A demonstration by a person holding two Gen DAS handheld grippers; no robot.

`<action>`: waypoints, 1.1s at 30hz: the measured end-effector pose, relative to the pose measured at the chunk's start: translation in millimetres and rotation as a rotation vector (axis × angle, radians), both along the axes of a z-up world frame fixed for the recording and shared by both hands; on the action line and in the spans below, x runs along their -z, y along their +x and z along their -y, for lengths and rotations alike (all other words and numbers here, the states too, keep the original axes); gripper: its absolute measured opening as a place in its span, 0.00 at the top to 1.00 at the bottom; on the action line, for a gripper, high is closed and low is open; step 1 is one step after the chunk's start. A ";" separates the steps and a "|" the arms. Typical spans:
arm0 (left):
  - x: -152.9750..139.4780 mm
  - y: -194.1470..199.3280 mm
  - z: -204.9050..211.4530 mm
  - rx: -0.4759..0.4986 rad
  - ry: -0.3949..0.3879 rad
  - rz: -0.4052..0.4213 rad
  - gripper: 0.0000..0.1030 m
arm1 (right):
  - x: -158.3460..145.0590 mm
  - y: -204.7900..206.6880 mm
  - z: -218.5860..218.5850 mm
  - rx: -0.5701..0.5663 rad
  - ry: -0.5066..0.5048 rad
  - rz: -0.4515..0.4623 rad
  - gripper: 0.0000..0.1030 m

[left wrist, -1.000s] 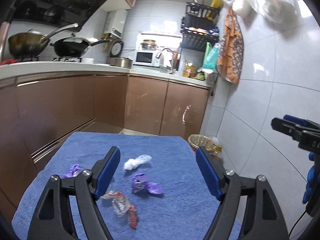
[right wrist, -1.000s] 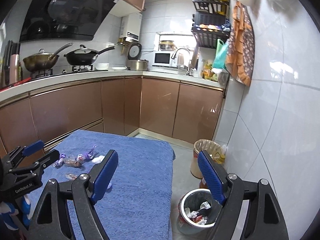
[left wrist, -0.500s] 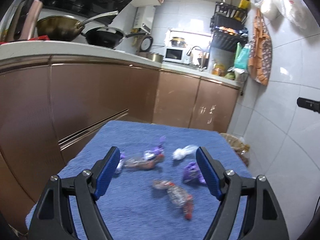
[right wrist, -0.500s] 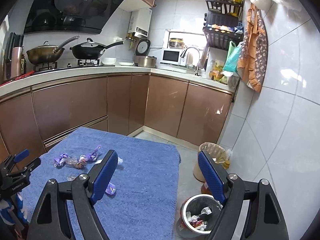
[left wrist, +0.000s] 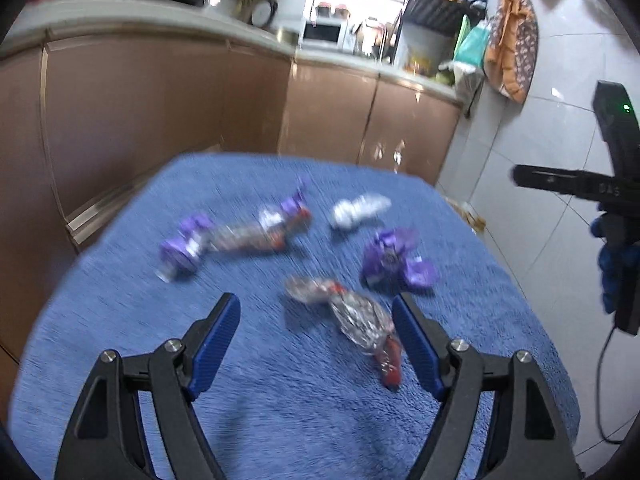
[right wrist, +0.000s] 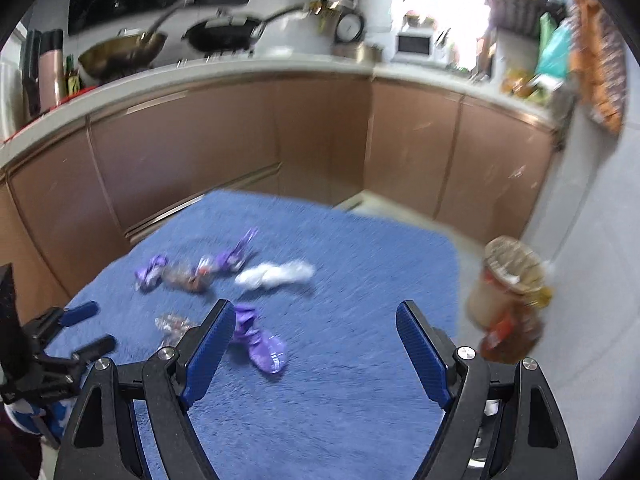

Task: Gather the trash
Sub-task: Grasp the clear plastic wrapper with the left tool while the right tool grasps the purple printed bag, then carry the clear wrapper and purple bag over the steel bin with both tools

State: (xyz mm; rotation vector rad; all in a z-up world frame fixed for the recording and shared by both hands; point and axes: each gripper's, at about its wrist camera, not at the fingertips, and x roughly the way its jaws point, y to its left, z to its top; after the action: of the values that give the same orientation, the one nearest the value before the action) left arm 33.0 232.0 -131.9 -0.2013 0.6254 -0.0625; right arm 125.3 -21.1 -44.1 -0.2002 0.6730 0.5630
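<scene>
Several wrappers lie on the blue towel-covered table (left wrist: 280, 408). My left gripper (left wrist: 316, 308) is open, low over the clear-and-red wrapper (left wrist: 356, 316), which lies between its fingertips near the right finger. Beyond it are a purple crumpled wrapper (left wrist: 394, 260), a white crumpled one (left wrist: 360, 208) and a long clear-and-purple one (left wrist: 236, 236). My right gripper (right wrist: 316, 312) is open with nothing between its fingers. The purple wrapper (right wrist: 260, 340) lies just beside its left finger. The white wrapper (right wrist: 276, 274) is farther off. Both views are blurred.
A lined waste basket (right wrist: 508, 304) stands on the floor past the table's right edge. Brown kitchen cabinets (right wrist: 240, 152) run behind the table, and a tiled wall (left wrist: 540, 160) stands at the right. Each gripper shows in the other's view: right (left wrist: 576, 184), left (right wrist: 76, 332).
Both grippers have come down closer to the table. The left now has the clear-and-red wrapper between its fingertips. The right has swung left over the towel, and the metal floor bin has left its view.
</scene>
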 end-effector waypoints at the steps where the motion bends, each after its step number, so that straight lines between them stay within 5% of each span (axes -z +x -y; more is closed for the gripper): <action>1: 5.7 6.2 2.0 0.006 -0.017 -0.019 0.25 | 10.1 6.2 -7.7 -0.020 -0.006 -0.022 0.21; 10: 36.6 47.9 10.4 0.022 -0.102 -0.126 0.26 | 79.5 46.7 -66.2 -0.193 -0.058 -0.135 0.21; 13: 42.7 58.3 11.6 0.042 -0.111 -0.166 0.38 | 98.3 58.1 -76.0 -0.224 -0.056 -0.174 0.21; 15: 48.6 63.9 11.3 0.052 -0.126 -0.199 0.53 | 107.3 63.1 -80.0 -0.247 -0.055 -0.200 0.28; 19: 51.8 65.1 13.2 0.051 -0.122 -0.204 0.60 | 120.9 71.5 -83.2 -0.267 -0.054 -0.233 0.39; 27: 55.2 68.0 12.7 0.055 -0.144 -0.216 0.90 | 128.3 77.6 -76.9 -0.284 -0.020 -0.271 0.80; 33: 49.6 58.2 11.7 0.037 -0.128 -0.185 0.97 | 115.7 61.2 -67.2 -0.281 -0.006 -0.249 0.83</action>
State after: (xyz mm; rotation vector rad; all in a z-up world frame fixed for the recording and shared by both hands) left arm 91.2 220.3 -181.5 -0.3218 0.8104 -0.1204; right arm 186.5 46.1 -159.7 -0.2343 0.8951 0.8653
